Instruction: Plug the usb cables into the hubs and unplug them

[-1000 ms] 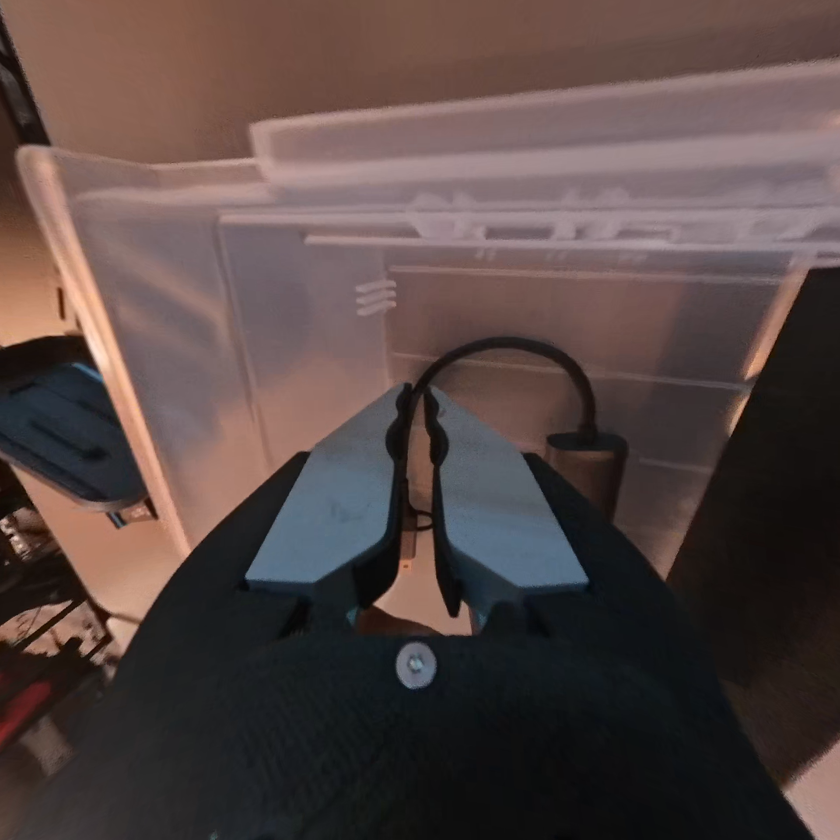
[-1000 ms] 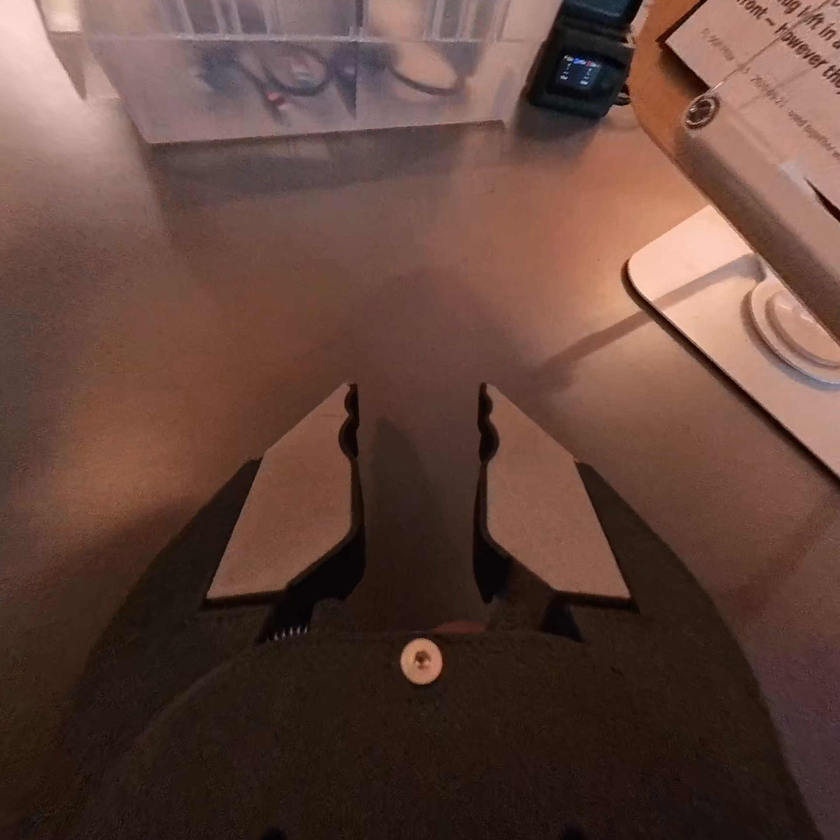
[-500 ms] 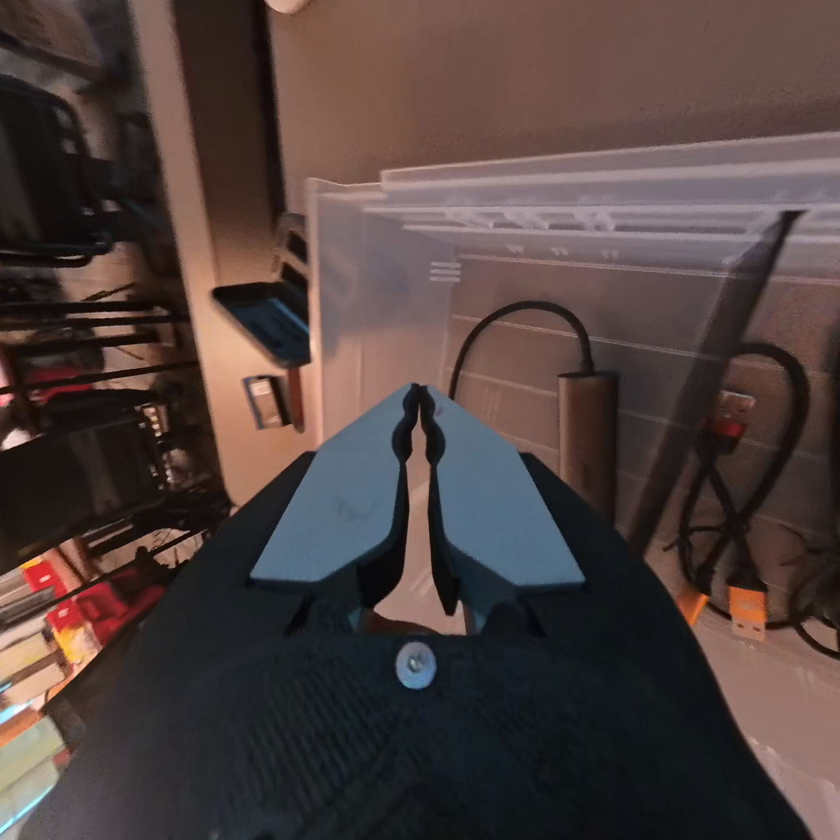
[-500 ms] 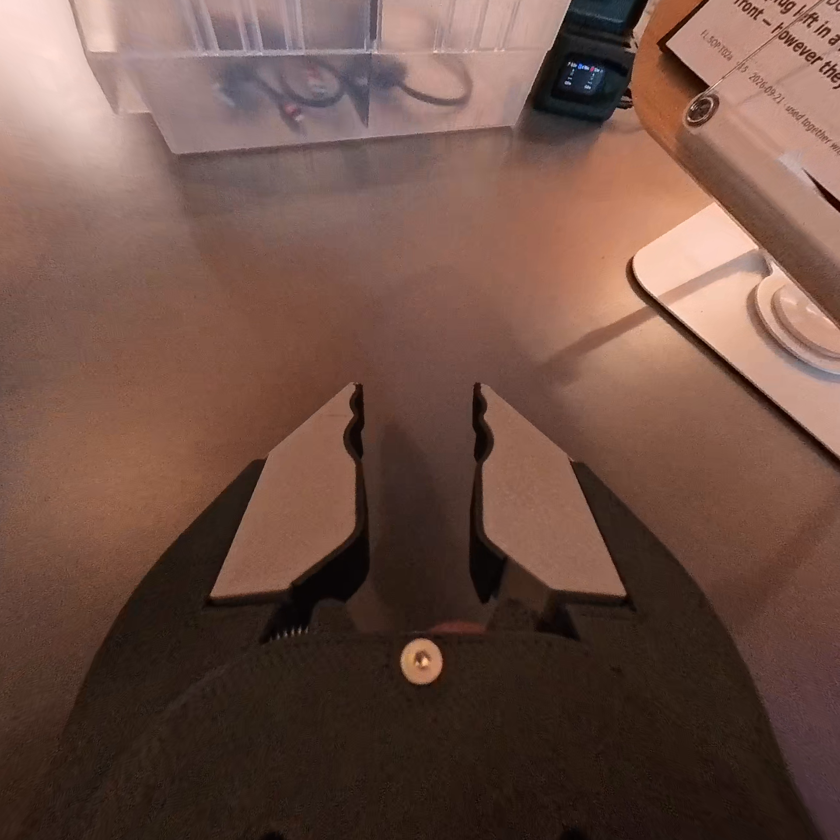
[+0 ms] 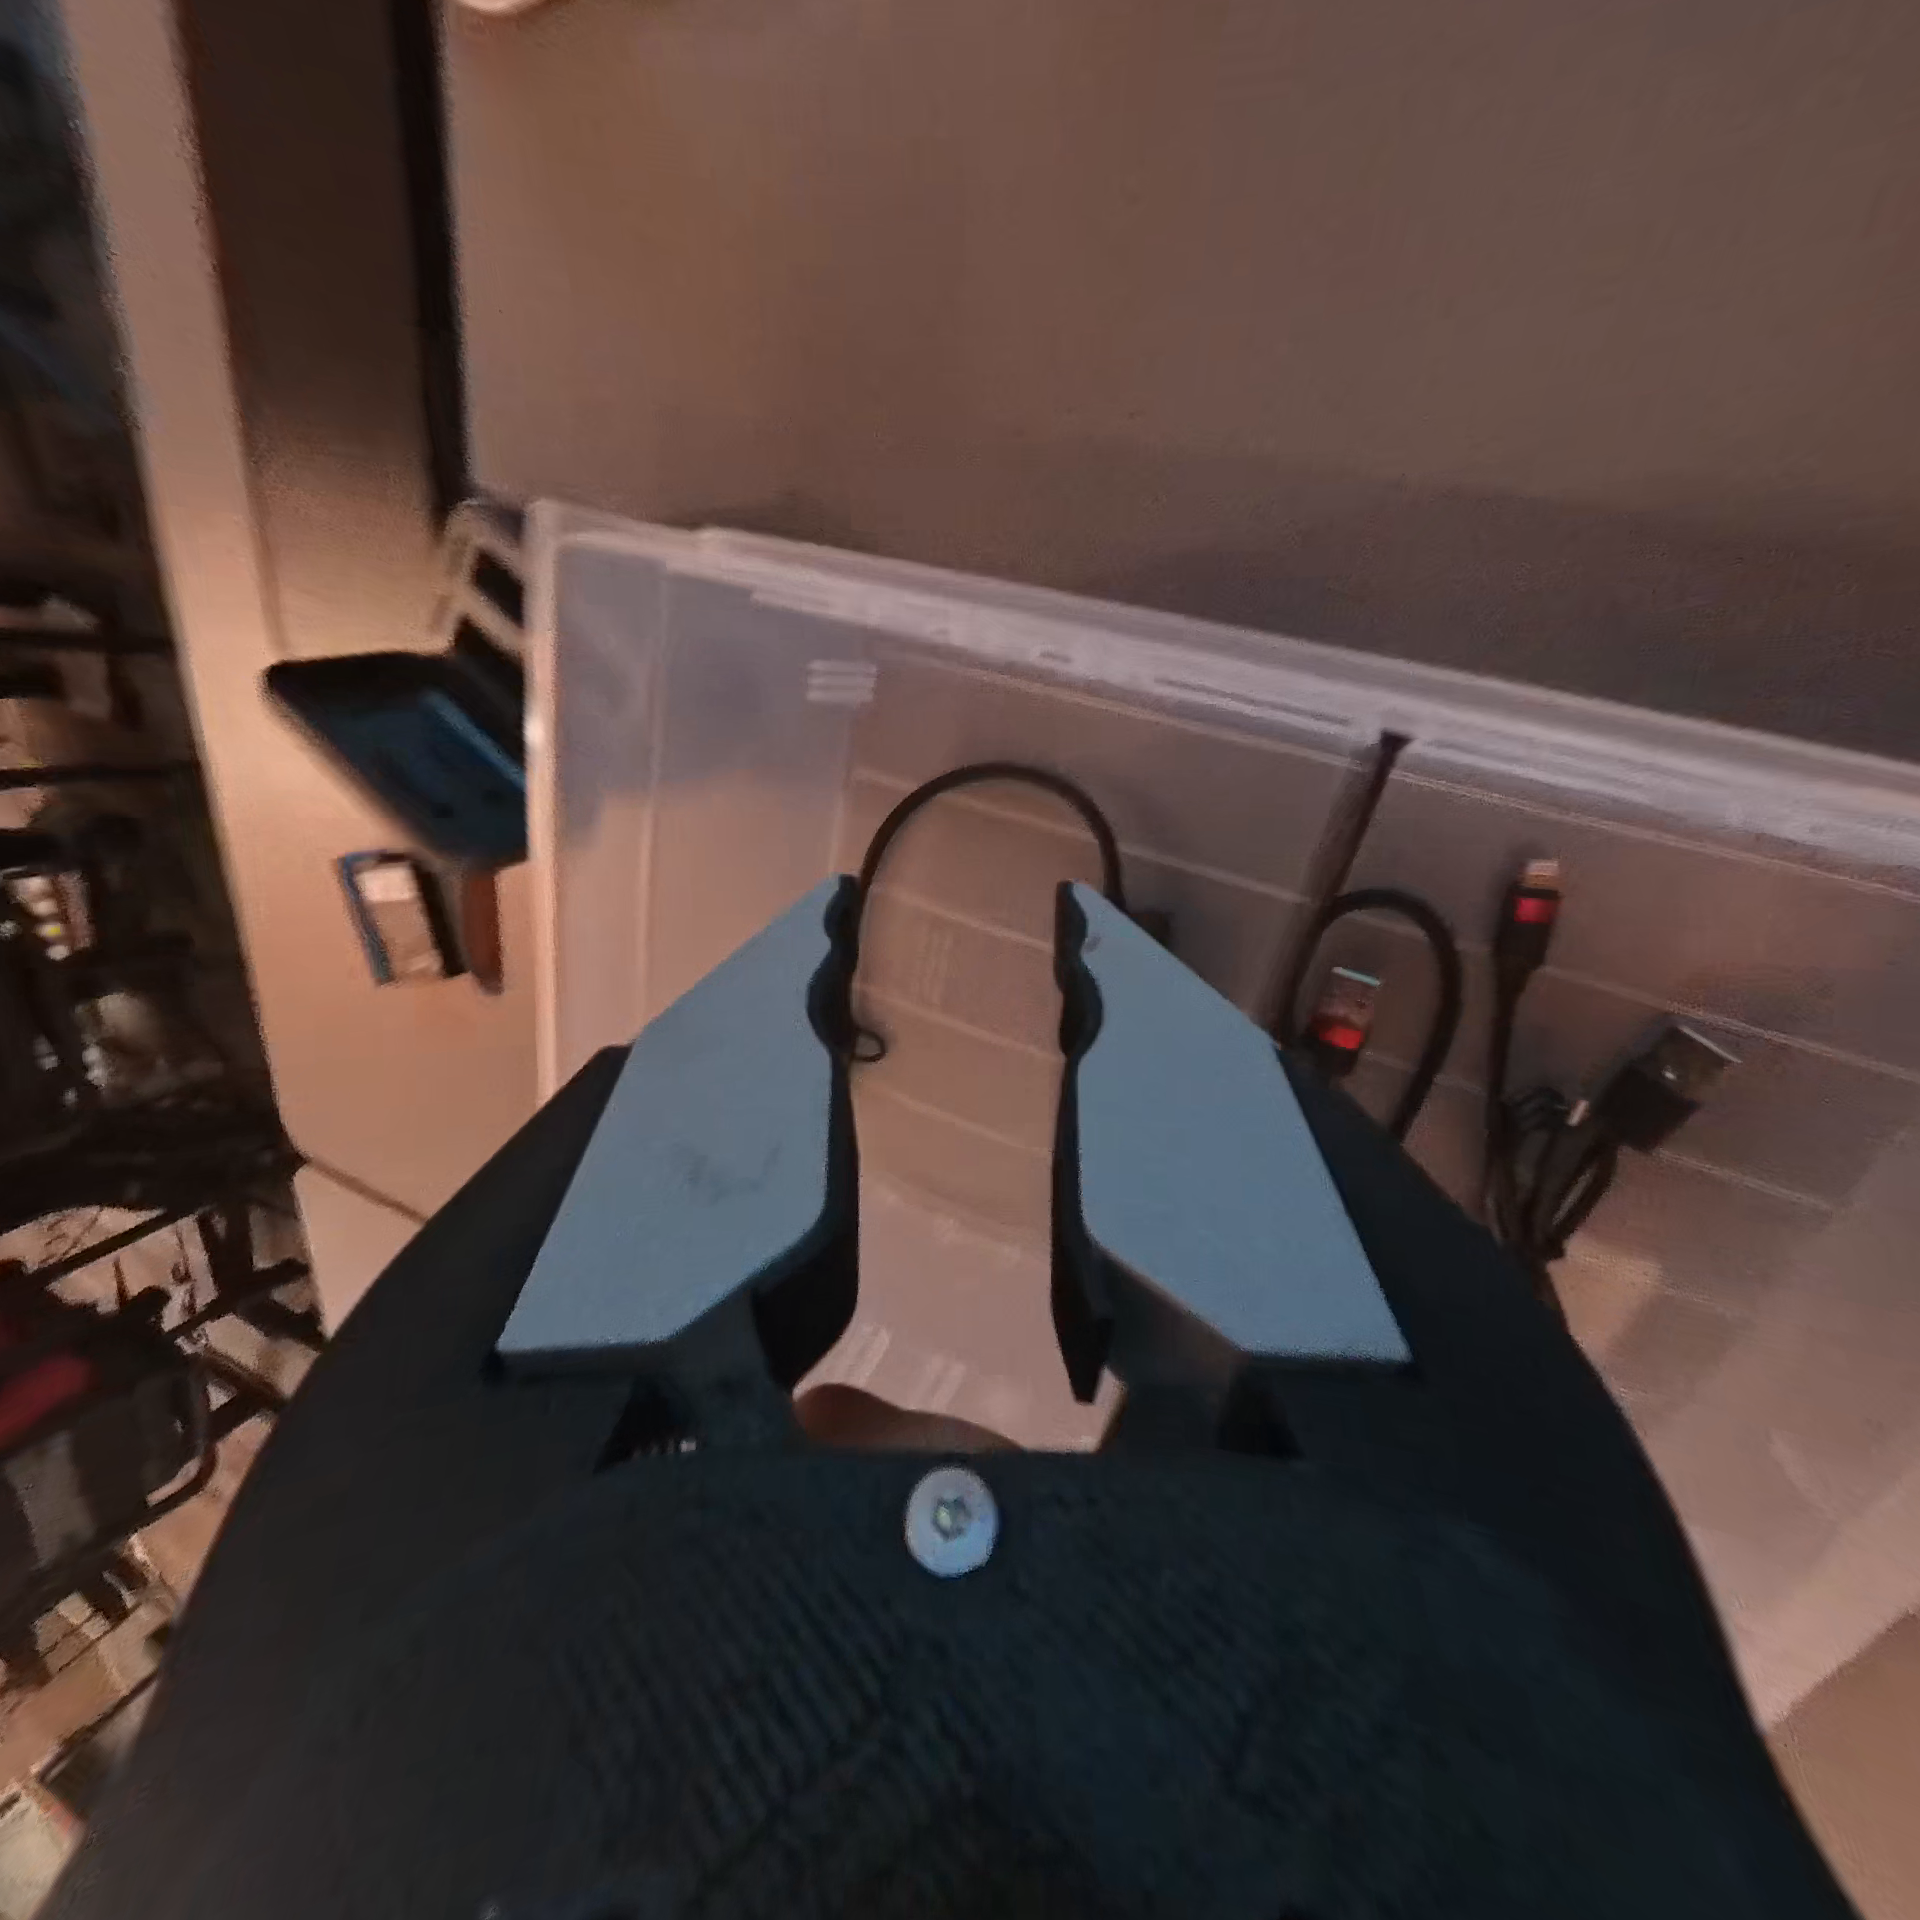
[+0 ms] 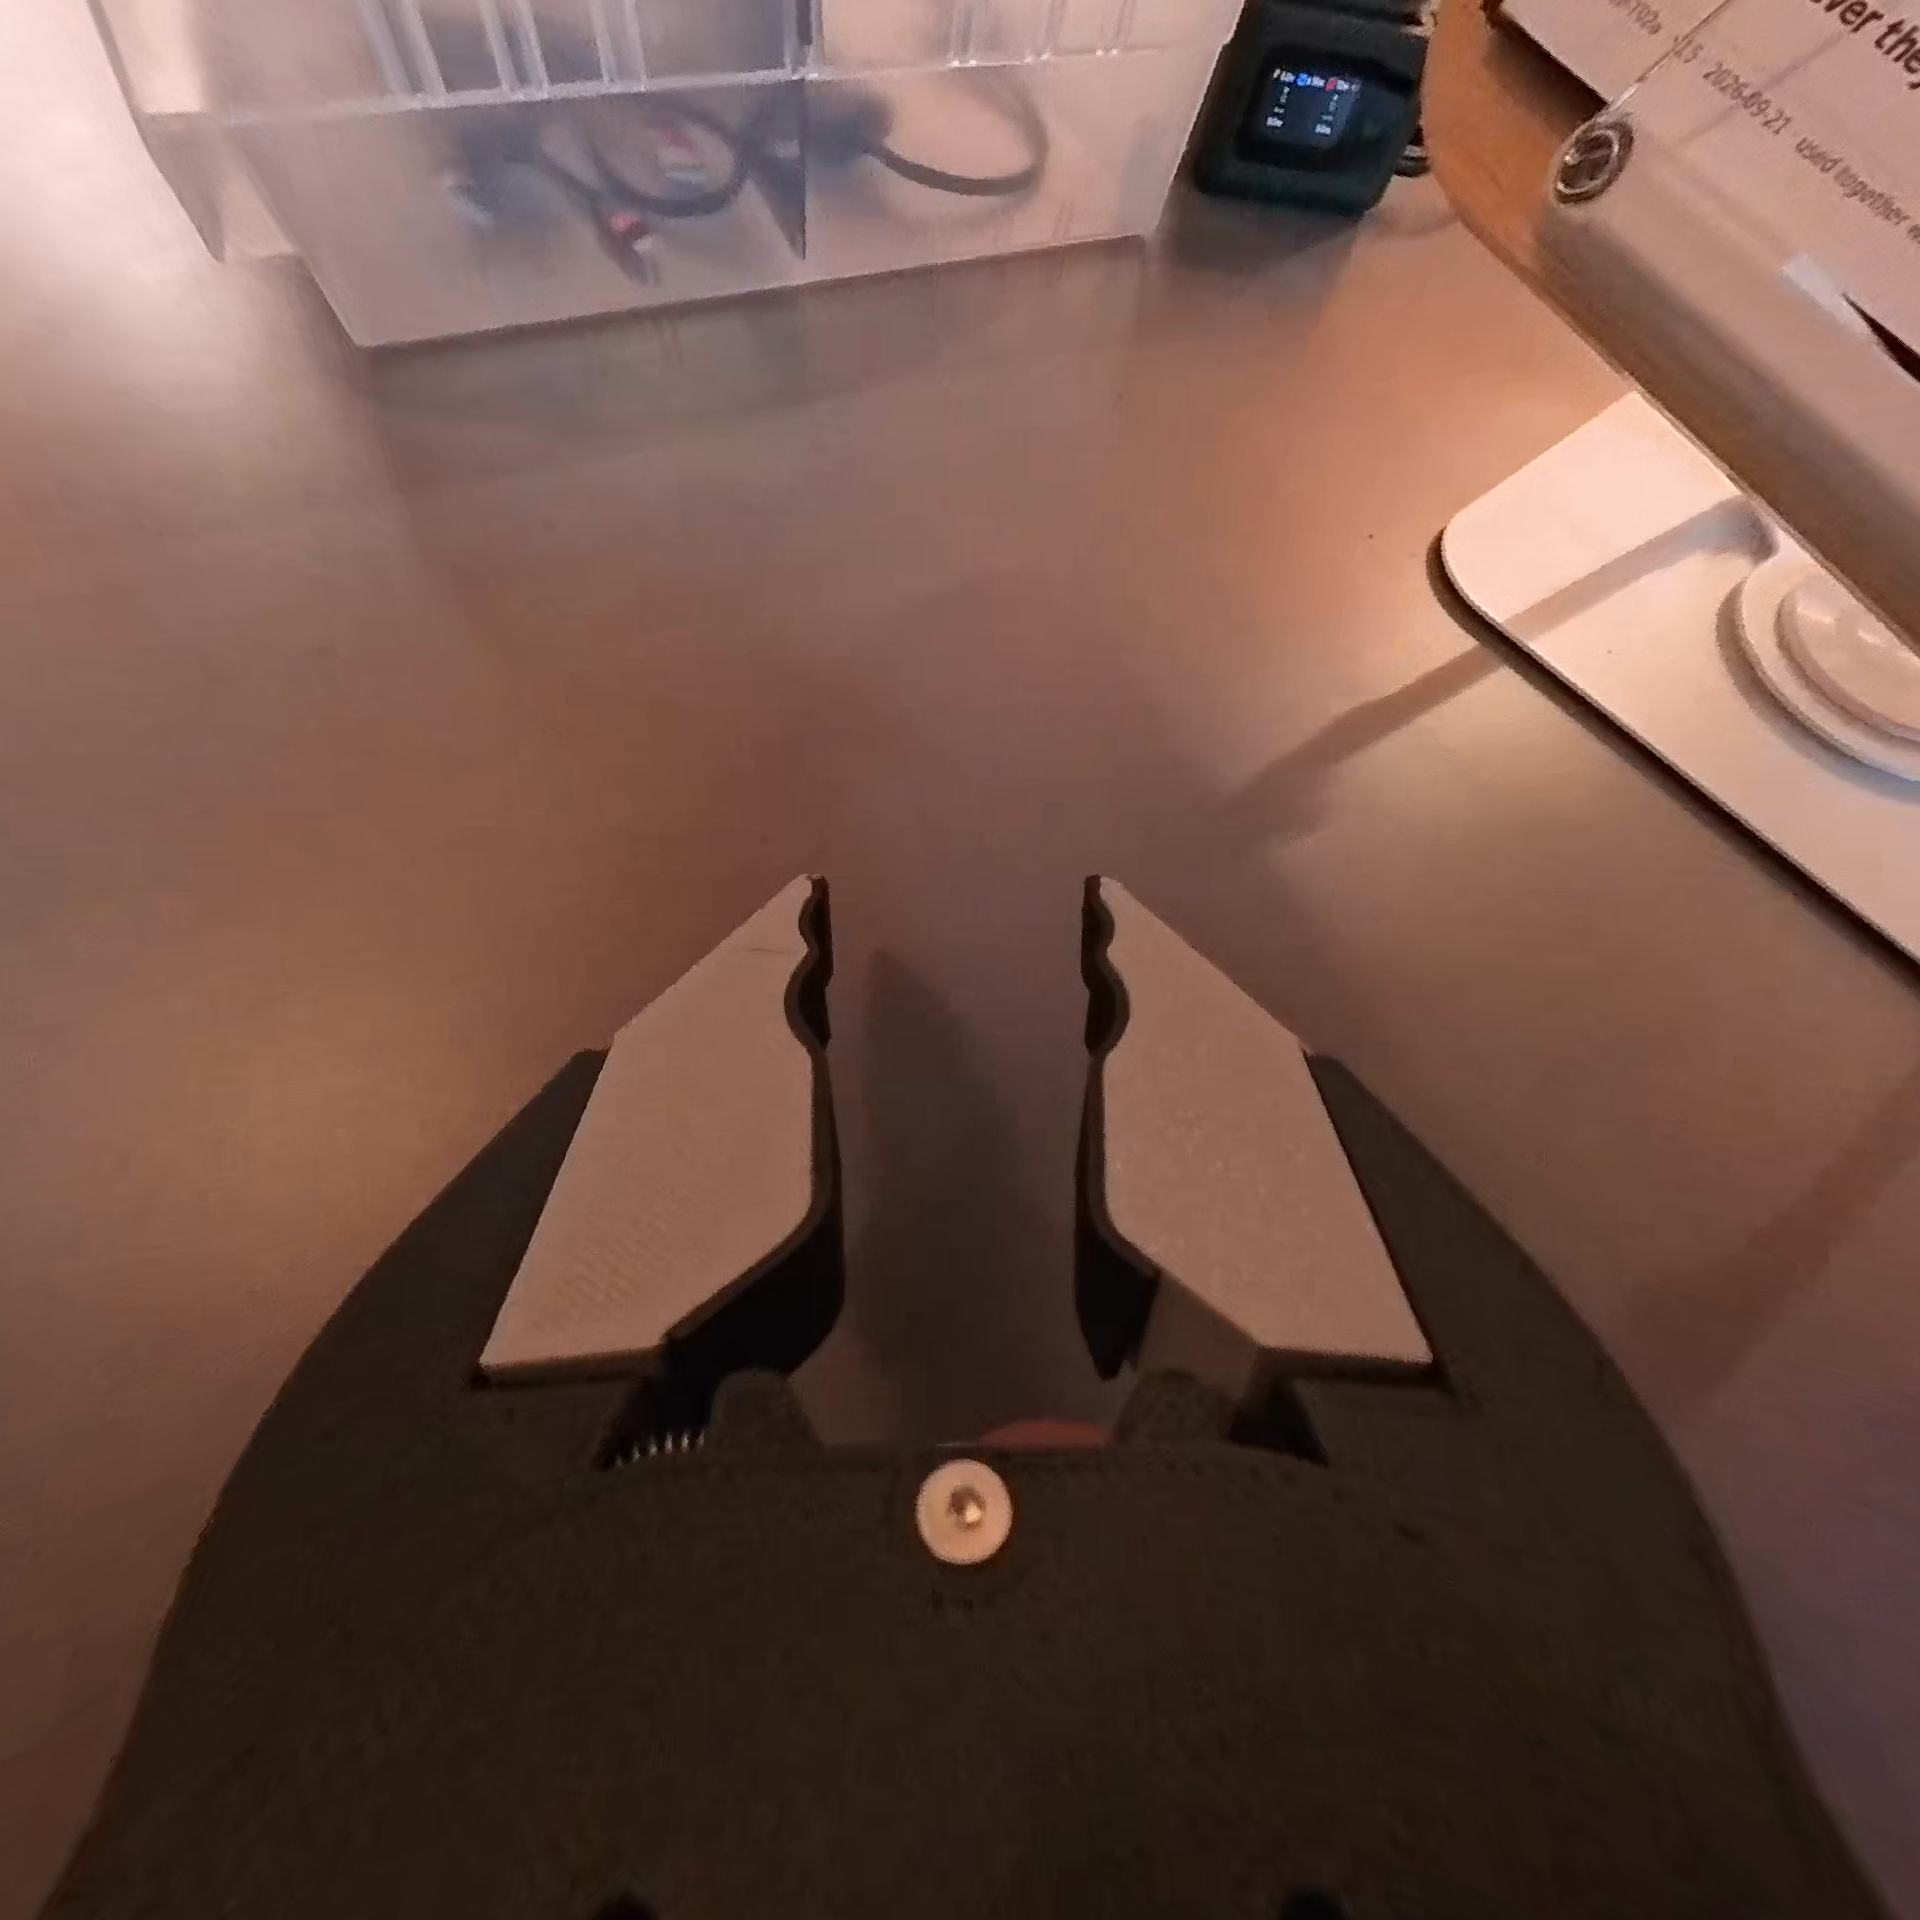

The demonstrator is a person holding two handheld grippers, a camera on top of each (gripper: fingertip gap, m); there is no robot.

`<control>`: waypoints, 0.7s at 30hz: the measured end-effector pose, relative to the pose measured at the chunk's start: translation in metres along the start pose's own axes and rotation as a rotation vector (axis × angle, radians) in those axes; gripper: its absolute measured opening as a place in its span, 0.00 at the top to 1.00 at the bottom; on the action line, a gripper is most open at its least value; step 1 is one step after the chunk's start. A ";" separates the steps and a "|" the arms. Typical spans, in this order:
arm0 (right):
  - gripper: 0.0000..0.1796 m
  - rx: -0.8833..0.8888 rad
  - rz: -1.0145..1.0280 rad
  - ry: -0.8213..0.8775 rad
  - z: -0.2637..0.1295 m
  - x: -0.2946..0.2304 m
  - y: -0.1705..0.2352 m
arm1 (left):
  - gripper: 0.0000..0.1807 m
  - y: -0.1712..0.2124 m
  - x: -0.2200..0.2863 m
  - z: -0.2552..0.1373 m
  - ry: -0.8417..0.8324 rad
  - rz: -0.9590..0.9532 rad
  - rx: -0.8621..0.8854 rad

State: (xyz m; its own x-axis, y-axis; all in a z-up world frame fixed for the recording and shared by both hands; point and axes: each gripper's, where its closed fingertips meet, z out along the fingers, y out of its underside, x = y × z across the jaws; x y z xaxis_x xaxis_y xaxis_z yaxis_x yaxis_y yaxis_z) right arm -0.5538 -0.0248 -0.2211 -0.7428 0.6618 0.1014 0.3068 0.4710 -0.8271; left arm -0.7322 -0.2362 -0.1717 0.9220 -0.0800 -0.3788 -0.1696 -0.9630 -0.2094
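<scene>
A clear plastic box (image 5: 1766, 1403) holds the cables. In the left wrist view my left gripper (image 5: 951, 914) is open and empty above the box's left compartment, where a black looped hub cable (image 5: 987, 774) shows between the fingers. The hub body is hidden behind the right finger. Right of a dark divider (image 5: 1351, 831) lie black USB cables with red plugs (image 5: 1340, 1013) and a grey plug (image 5: 1678, 1070). In the right wrist view my right gripper (image 6: 956, 914) is open and empty over bare table, well short of the same box (image 6: 675, 156).
A small black device with a lit screen (image 6: 1304, 99) stands right of the box. A white stand base (image 6: 1621, 613) and a tilted panel with paper (image 6: 1714, 208) are at the right. A dark tray (image 5: 405, 748) and shelving lie left of the box. Tip to tip, the grippers are about 30 centimetres apart.
My left gripper went from shut on the hub cable to open and empty, and pulled back and up from the box. My right gripper moved slightly closer to the box and stayed open.
</scene>
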 end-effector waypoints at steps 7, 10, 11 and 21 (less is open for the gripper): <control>0.76 0.017 0.052 -0.032 -0.002 0.002 -0.002 | 0.71 0.000 0.013 0.035 0.356 -0.355 -0.137; 0.76 0.009 0.032 -0.057 -0.001 -0.003 0.000 | 0.72 -0.005 0.038 0.033 0.550 -0.649 -0.204; 0.76 0.005 0.026 -0.069 -0.001 -0.005 0.000 | 0.73 0.001 0.031 0.038 0.481 -0.714 -0.235; 0.77 0.034 0.089 -0.120 -0.005 -0.005 -0.003 | 0.73 0.023 0.026 0.066 0.215 -0.782 -0.370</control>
State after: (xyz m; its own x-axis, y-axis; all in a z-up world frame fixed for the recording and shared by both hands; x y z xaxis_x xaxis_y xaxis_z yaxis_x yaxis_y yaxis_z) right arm -0.5476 -0.0264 -0.2163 -0.7799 0.6248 -0.0376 0.3551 0.3922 -0.8486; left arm -0.7349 -0.2437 -0.2454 0.7789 0.6239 -0.0641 0.6242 -0.7811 -0.0187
